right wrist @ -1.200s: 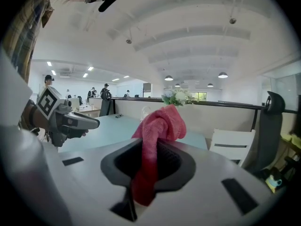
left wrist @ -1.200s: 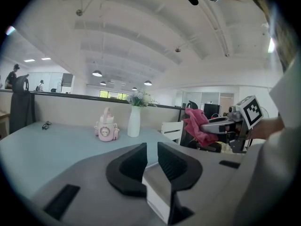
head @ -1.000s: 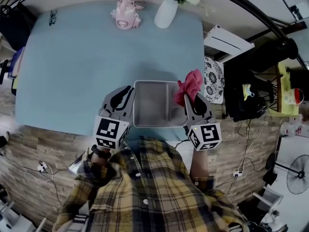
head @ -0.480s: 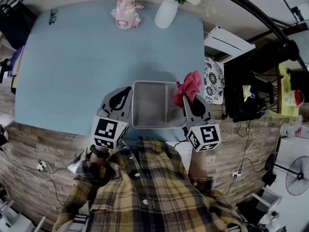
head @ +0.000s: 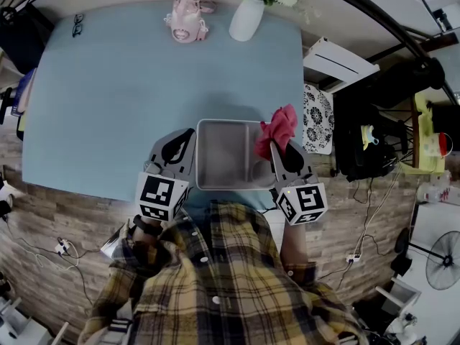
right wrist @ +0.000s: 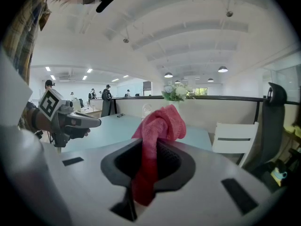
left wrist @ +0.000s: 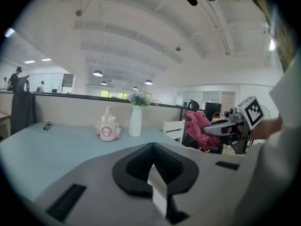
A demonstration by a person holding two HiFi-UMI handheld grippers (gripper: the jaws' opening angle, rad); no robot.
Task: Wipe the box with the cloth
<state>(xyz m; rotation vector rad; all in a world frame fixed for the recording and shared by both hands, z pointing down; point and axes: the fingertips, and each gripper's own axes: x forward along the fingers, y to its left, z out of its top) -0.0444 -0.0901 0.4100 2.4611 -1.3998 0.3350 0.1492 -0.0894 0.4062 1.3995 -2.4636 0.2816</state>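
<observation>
My left tongs [left wrist: 154, 173] are pressed together on a thin pale edge, which I judge to be the left wall of the box [head: 223, 157]. My right tongs [right wrist: 150, 159] pinch the red cloth [right wrist: 157, 126], bunched over the box's right side. The cloth is soft and light, so I grip mid-bunch and leave a fold loose; the box, at the near edge of the surface [head: 144, 85], looks light and likely to slide, so I hold its rim.

No legible words or numbers; only square markers [left wrist: 253, 111] (left gripper's cube [head: 164, 196]; right gripper's cube [head: 302, 203])
</observation>
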